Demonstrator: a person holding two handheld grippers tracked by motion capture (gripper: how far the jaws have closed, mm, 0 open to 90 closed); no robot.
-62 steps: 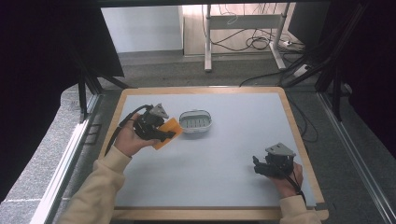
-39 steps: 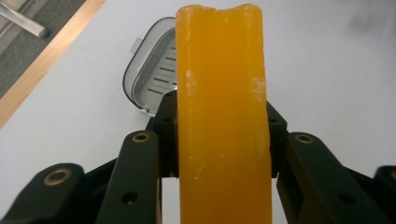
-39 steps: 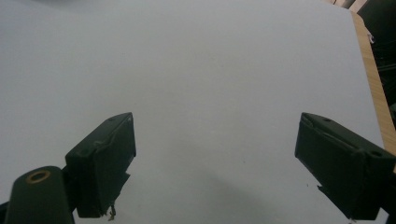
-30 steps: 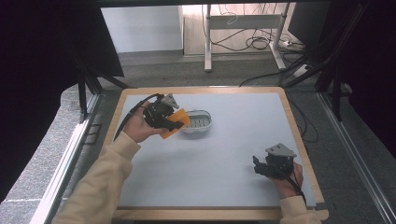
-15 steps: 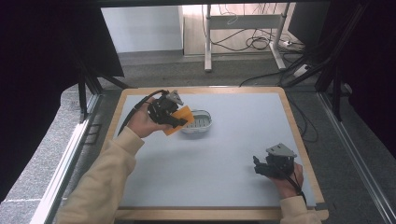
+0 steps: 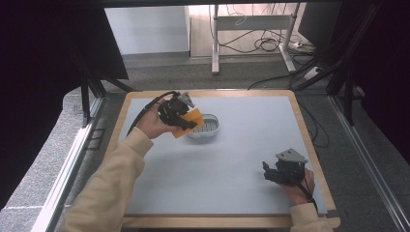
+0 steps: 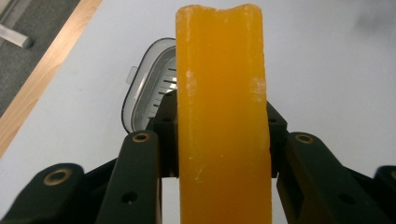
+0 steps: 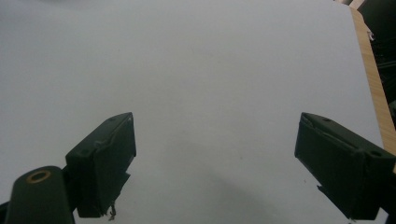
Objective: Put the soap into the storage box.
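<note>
Orange soap sits pinched in the left gripper at the upper left of the high view, just over a grey dish; the right gripper rests at lower right. The left gripper view adds the dish's ribbed floor behind the bar. The right gripper view shows its jaws spread over the bare table.

A pale grey mat covered the table, framed by a light wooden border that ran past the right claw's outer side and, farther off, beyond the left claw. Ahead of both claws lay a grey speckled floor, then a light wall panel and the metal legs of a desk with tangled cables beneath it. Black curtains hung dark to the left of the left claw and to the right of the right one. A metal rail ran along the floor outside the left claw's side.
</note>
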